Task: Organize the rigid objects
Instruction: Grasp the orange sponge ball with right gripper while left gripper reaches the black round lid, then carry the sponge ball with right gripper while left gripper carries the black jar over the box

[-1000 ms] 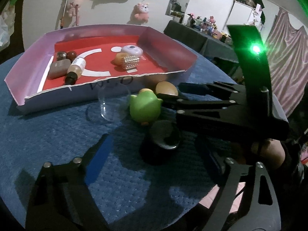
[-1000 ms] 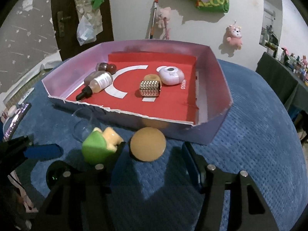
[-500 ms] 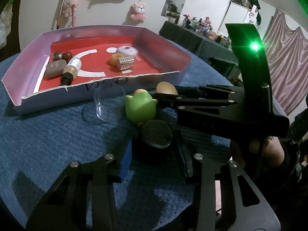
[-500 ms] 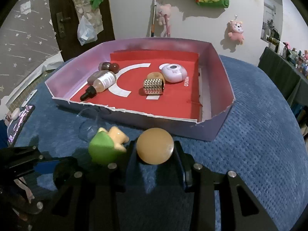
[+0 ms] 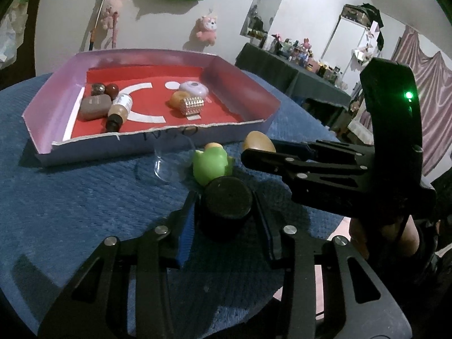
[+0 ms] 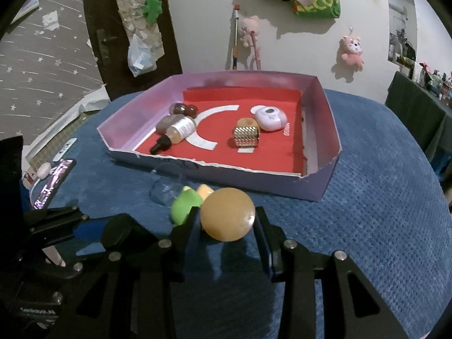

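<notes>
On the blue-clothed table (image 5: 70,203), both pickups look made: left gripper (image 5: 226,212) clamps the black jar (image 5: 227,197), right gripper (image 6: 227,223) the orange ball (image 6: 227,214); next, carrying both into the pink tray (image 6: 325,180).

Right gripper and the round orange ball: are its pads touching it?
Touching. The right wrist view shows the right gripper closed on the round orange ball, both pads pressed against its sides with no gap.

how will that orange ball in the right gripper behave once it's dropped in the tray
The orange ball looks round, smooth and glossy, so it will probably roll on the tray's flat red floor. The tray walls should stop it. It seems rigid between the pads.
</notes>
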